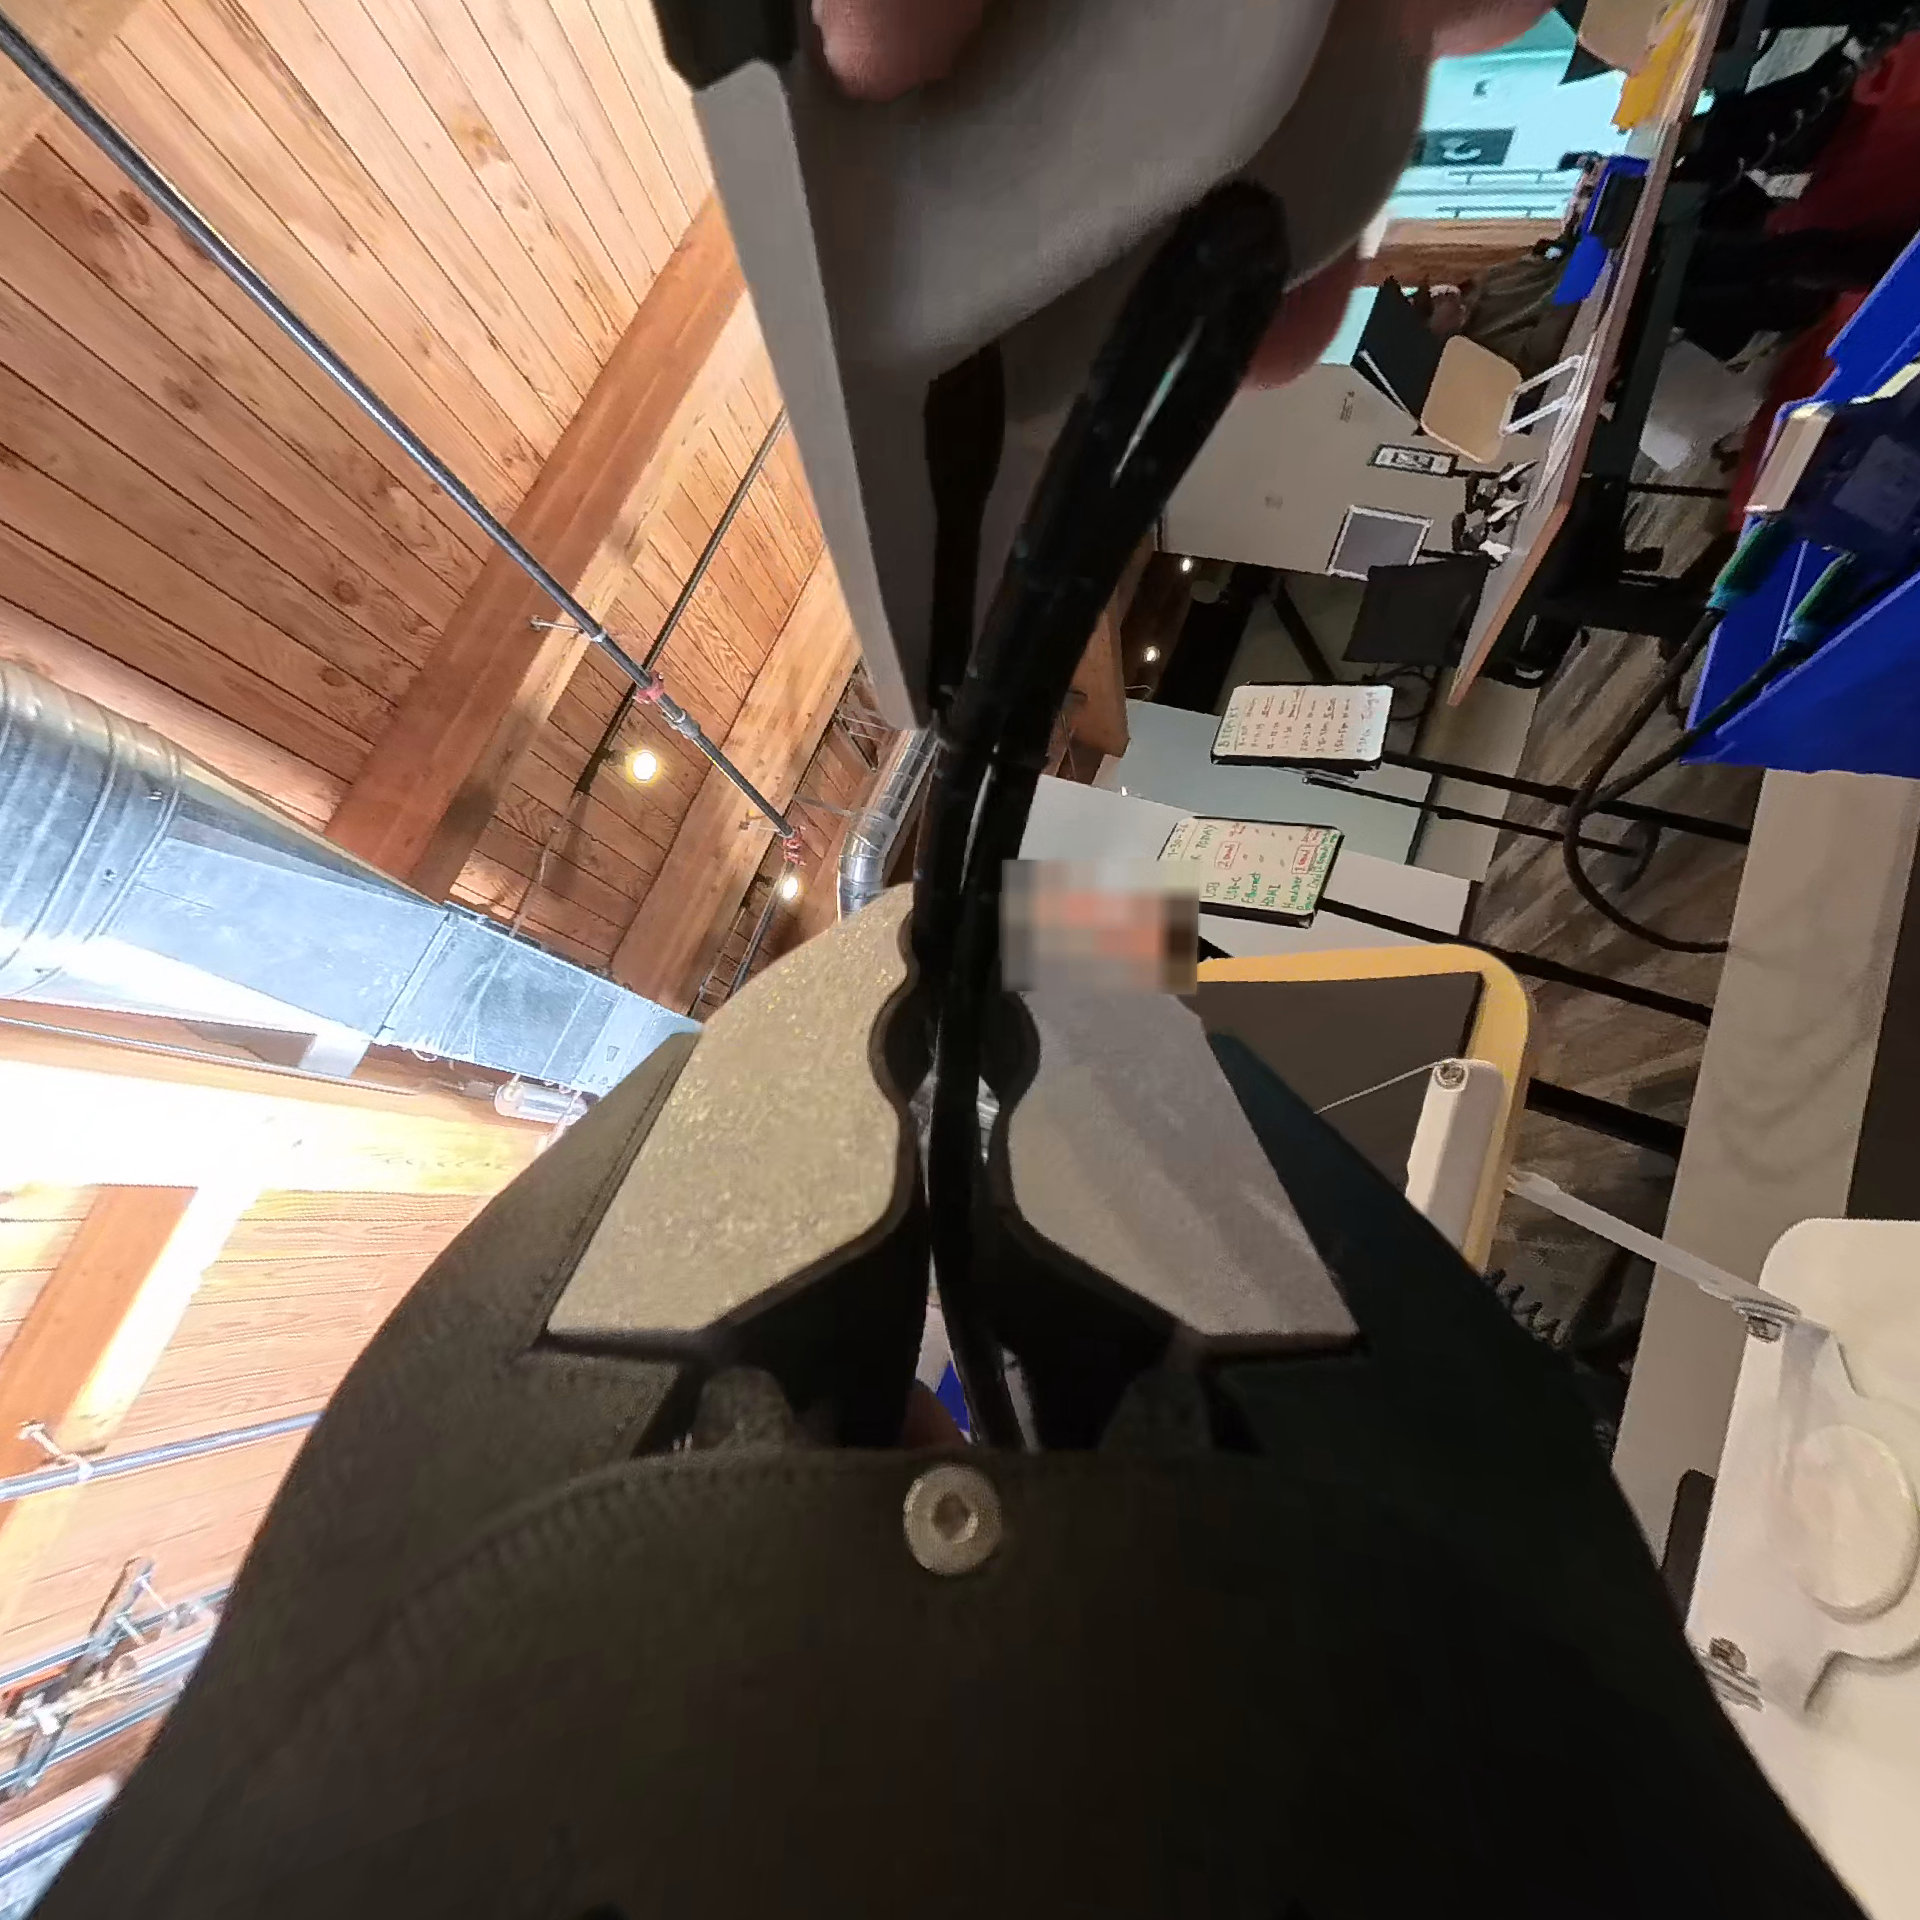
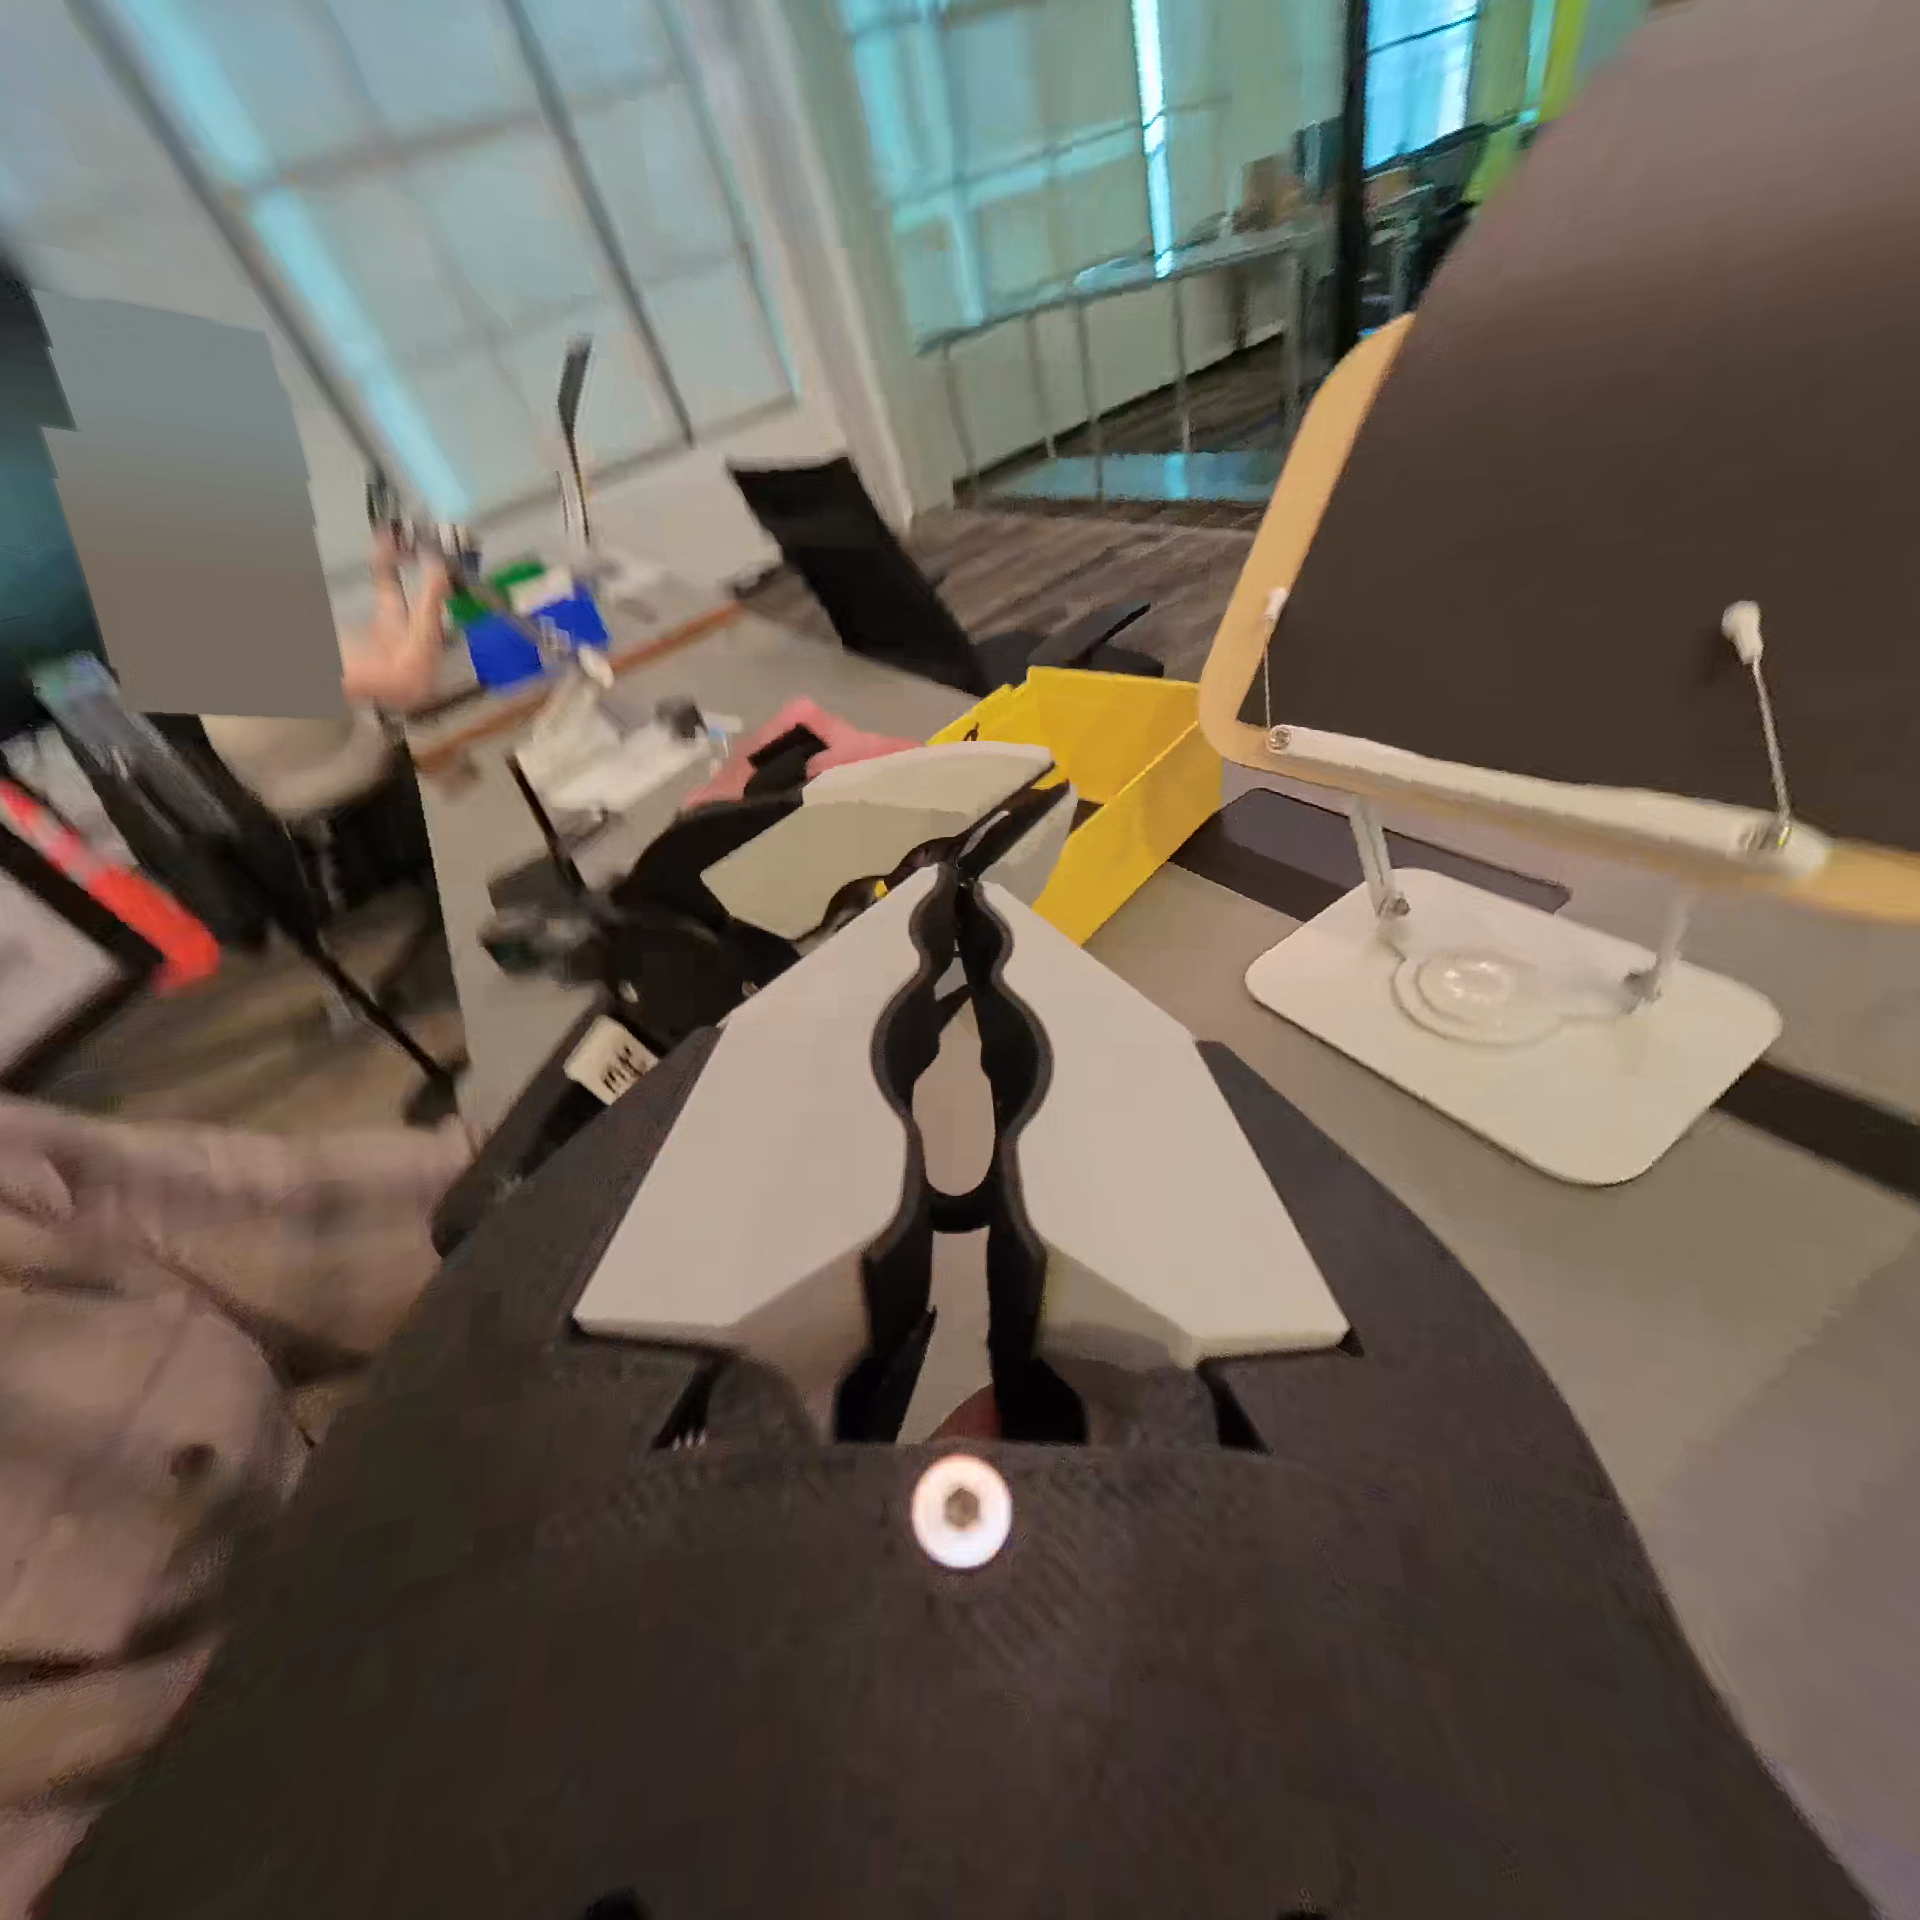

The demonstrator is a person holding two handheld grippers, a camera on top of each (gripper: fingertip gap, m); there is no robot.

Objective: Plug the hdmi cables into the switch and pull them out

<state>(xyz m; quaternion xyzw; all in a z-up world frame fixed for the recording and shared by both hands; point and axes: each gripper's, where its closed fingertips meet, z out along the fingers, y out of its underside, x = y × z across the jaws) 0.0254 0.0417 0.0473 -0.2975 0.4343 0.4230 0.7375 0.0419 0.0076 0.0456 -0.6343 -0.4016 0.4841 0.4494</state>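
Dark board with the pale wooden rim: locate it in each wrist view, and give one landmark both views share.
Left wrist view: the dark board sits at the right of centre, turned sideways, just right of the left gripper, which is shut on the black cable.
Right wrist view: the board fills the upper right corner, tilted over the table.
Shared landmark: its white stand base, directly below the board.

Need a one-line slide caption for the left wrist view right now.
Left gripper shut on a black cable running up toward the right gripper, camera tilted toward the wooden ceiling.
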